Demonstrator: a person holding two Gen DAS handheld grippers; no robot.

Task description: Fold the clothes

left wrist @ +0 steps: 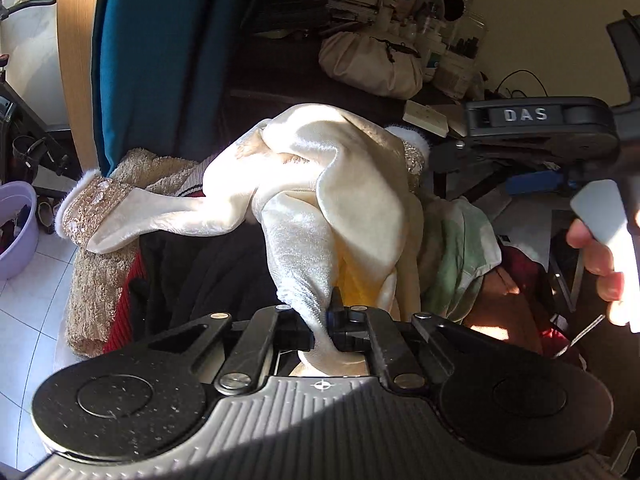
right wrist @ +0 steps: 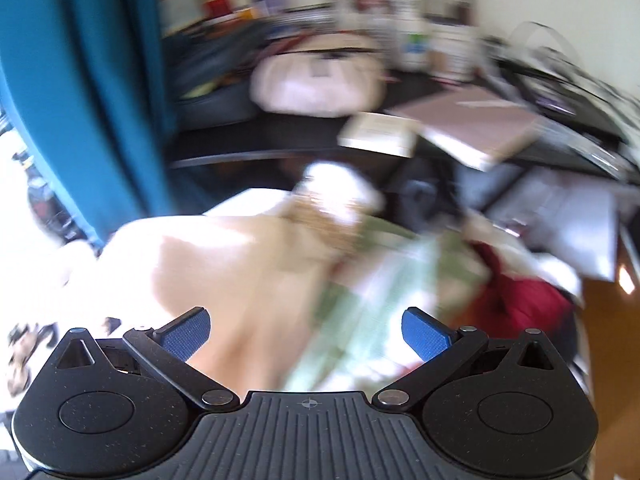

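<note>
Two grippers over a heap of clothes.
The left gripper (left wrist: pixel 322 330) pinches a cream velvet garment (left wrist: pixel 320 184) with sequined, fur-trimmed cuffs, draped over the heap; the right gripper (right wrist: pixel 306 334) gapes wide, empty.

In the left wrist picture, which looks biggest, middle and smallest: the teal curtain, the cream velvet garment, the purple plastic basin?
1. Cream velvet garment, though it's nearest the camera, so that's unsure.
2. Teal curtain, looking nearly as big.
3. Purple plastic basin, partly cut off at the edge.
</note>
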